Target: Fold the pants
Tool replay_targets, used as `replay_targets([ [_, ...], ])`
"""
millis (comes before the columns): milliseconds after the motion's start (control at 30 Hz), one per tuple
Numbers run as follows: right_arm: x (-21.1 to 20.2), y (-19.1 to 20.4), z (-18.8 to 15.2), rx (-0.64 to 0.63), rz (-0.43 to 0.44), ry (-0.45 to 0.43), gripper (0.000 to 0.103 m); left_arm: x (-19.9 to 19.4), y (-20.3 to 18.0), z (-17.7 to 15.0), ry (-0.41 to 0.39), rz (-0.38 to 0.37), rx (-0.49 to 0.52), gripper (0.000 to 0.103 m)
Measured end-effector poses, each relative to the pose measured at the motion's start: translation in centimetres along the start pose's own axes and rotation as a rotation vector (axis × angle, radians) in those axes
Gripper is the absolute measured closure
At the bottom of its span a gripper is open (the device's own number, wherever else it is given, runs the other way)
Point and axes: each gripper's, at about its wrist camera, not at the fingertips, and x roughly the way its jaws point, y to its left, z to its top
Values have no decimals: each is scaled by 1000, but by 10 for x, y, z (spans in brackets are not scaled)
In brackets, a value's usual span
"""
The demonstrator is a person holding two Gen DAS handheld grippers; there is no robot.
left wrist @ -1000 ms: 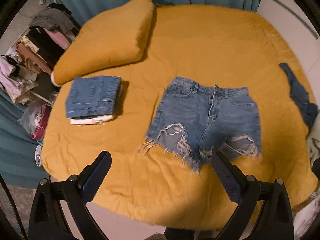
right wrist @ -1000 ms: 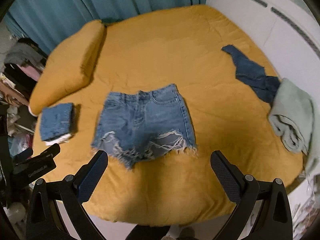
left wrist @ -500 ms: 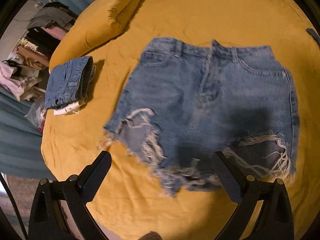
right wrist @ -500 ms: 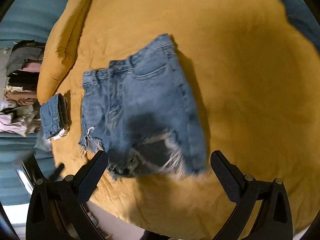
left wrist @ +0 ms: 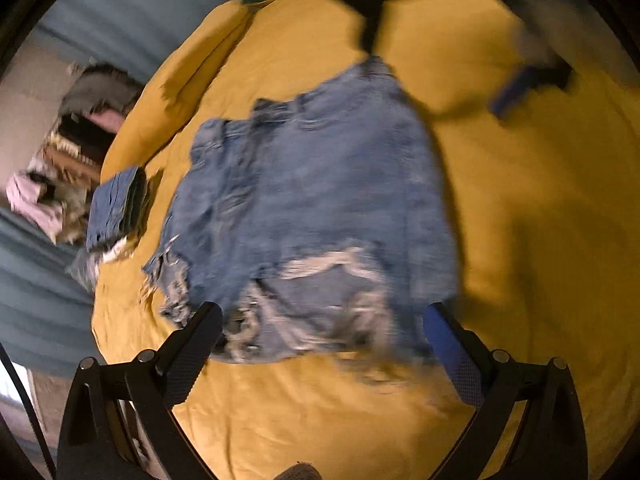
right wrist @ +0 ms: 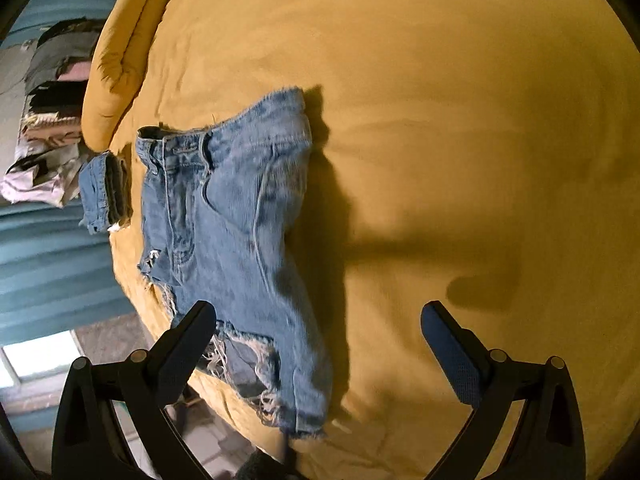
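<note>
Frayed blue denim shorts [left wrist: 312, 208] lie flat on the yellow bed cover [left wrist: 540, 240], waistband away from me, ragged hems toward me. My left gripper [left wrist: 320, 340] is open and empty, low over the hem edge. My right gripper [right wrist: 316, 336] is open and empty, over the shorts' [right wrist: 232, 224] right side near the hem. In the left wrist view the right gripper [left wrist: 516, 88] shows blurred at the upper right, beyond the shorts' waistband corner.
A folded denim stack [left wrist: 116, 204] lies left of the shorts, also in the right wrist view [right wrist: 102, 192]. A yellow pillow [right wrist: 120, 48] lies at the far left. Piled clothes [left wrist: 72, 160] sit beyond the bed's left edge. The bed's near edge drops to floor [right wrist: 108, 344].
Both grippers have come down closer to the shorts and turned, so the shorts now fill more of each view. The right gripper has come into the left wrist view.
</note>
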Motion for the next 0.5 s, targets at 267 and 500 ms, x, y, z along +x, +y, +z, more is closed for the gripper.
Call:
replay_targets([
  [267,31,-4,40,-9,79,92,0,41,-21,6,49,13,28,1],
  [500,37,4,58,32,233,55,7,34,-35,5,-5,-158,94,65],
])
